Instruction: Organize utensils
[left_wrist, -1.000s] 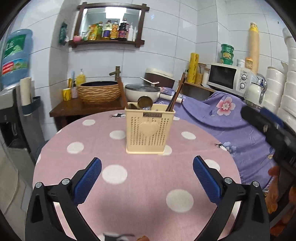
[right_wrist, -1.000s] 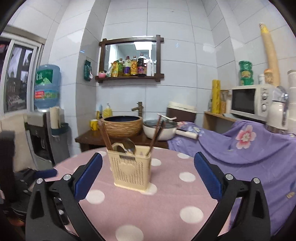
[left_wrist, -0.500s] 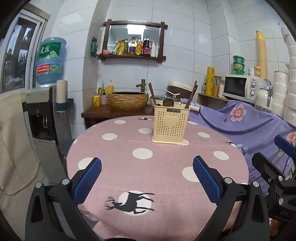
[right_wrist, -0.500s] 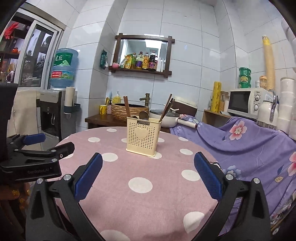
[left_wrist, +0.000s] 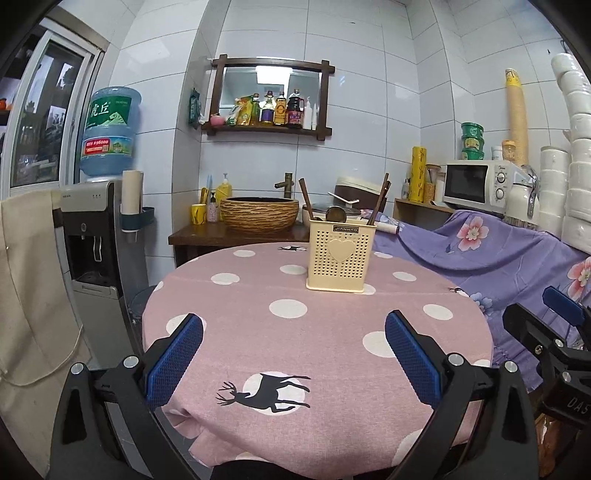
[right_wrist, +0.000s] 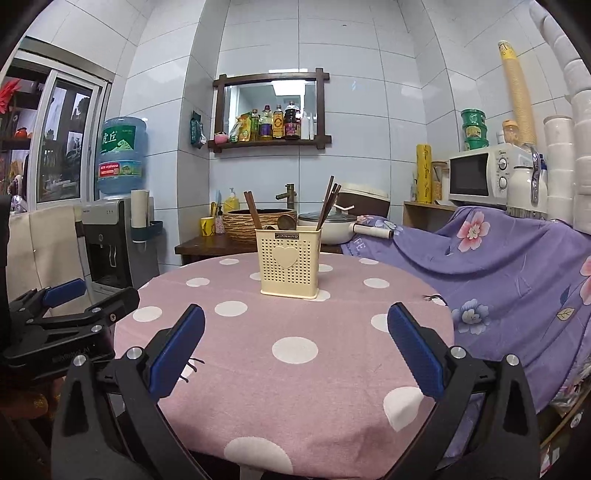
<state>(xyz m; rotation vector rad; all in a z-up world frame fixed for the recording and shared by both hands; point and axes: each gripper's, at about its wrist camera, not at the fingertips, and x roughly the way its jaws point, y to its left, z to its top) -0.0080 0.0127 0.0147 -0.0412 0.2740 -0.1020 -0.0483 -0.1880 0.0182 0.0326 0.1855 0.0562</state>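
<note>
Now farther from utensil holder (left_wrist: 341, 254)

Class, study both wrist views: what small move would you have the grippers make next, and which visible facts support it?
Probably none beyond resting. The chopsticks and spoon already stand in the cream utensil holder, no loose utensil shows on the pink tablecloth, and the left gripper and right gripper hang open and empty, back from the holder.
</note>
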